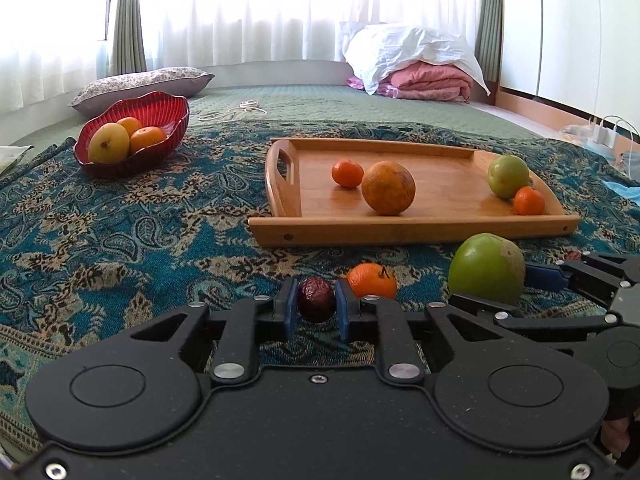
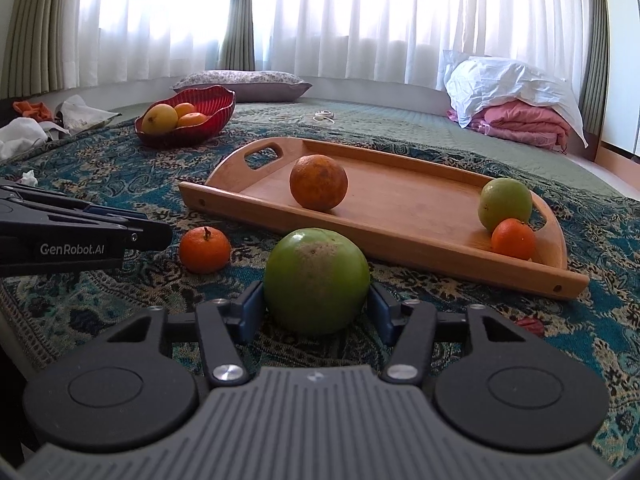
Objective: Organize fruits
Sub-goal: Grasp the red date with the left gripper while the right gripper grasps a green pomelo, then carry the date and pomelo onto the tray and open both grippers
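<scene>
Left wrist view: left gripper low over patterned cloth, blue pads narrowly apart w/ a small dark red date between them, touching or nearly so on both sides; firm grip can't be told. A mandarin lies on the cloth just beyond the right pad. Wooden tray farther ahead holds a large orange, a small mandarin behind it, and at the far right end a green fruit touching another mandarin. Red bowl to the upper left holds a yellow fruit and two oranges.

Right wrist view: right gripper opened wide, pads on either side of a big green fruit that rests on the cloth; pads touch or nearly touch its flanks, contact uncertain. Fruit sits centred between the fingers, just short of the tray's near rim. A 2nd date lies on the cloth right of this gripper.
</scene>
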### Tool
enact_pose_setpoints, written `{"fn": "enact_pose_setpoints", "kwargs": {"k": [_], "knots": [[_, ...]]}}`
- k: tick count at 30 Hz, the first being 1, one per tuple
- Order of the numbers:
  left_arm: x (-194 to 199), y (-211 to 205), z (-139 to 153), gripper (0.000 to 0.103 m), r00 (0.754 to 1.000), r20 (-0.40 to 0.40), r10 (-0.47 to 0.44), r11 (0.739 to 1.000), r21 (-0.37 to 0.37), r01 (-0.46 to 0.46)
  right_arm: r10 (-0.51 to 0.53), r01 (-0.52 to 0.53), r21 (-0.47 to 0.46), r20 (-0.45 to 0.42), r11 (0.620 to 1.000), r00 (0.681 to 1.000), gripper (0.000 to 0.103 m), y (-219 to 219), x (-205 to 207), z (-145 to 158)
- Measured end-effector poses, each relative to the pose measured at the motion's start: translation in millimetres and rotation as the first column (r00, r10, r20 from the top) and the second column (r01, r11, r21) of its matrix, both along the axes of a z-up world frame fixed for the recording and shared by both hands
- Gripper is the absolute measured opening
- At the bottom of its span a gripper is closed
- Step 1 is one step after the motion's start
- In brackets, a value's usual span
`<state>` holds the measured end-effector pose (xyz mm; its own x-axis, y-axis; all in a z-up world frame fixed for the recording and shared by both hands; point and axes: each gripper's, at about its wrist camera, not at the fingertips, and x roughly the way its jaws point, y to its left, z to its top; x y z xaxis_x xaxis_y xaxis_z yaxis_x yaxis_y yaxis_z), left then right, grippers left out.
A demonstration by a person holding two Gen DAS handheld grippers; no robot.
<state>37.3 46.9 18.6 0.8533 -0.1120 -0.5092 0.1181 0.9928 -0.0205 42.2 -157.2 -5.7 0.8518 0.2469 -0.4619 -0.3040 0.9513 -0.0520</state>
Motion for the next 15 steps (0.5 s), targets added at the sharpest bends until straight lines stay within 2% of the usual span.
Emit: {"fn": "enact_pose_setpoints", "kwargs": {"k": [7,15], "knots": [[13.8,0.5,16.4,0.019,1.000,0.020,0.009,1.000,-0.018,-0.008,-0.040,0.038,0.058,0.020,0.998,0.999,0.058,-12.6,1.0,10.0],[48.8,-10.4,45.0,0.019,0.998,0.051,-0.022,0.999,-0.038,0.024,-0.113,0.107,0.091,0.070,0.990,0.991,0.058,-39.1,22.2,40.0]]}}
